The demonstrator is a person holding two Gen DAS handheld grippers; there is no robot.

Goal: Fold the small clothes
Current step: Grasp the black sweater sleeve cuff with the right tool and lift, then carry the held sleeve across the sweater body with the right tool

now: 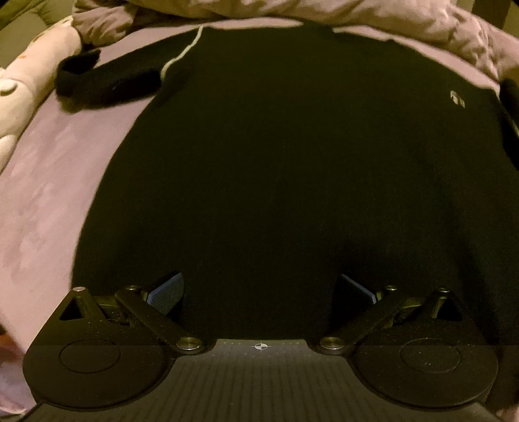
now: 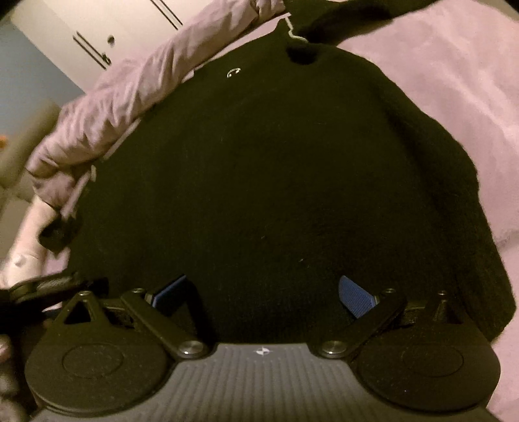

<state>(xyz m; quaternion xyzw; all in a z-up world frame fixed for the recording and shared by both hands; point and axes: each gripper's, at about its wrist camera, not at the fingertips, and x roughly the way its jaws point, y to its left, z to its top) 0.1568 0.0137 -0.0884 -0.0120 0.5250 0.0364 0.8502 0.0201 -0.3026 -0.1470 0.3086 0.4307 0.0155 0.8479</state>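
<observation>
Black sweater (image 1: 275,162) flat on lilac sheet (image 1: 48,194); both tools (image 1: 261,292) (image 2: 262,292) wide open, empty; cupboard (image 2: 97,26) only in right view.

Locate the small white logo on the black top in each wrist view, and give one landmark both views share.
Left wrist view: the white logo sits at the upper right, on the black top near its right edge.
Right wrist view: the logo sits upper centre-left, near the crumpled lilac blanket.
Shared landmark: the white piping at a shoulder seam.
</observation>
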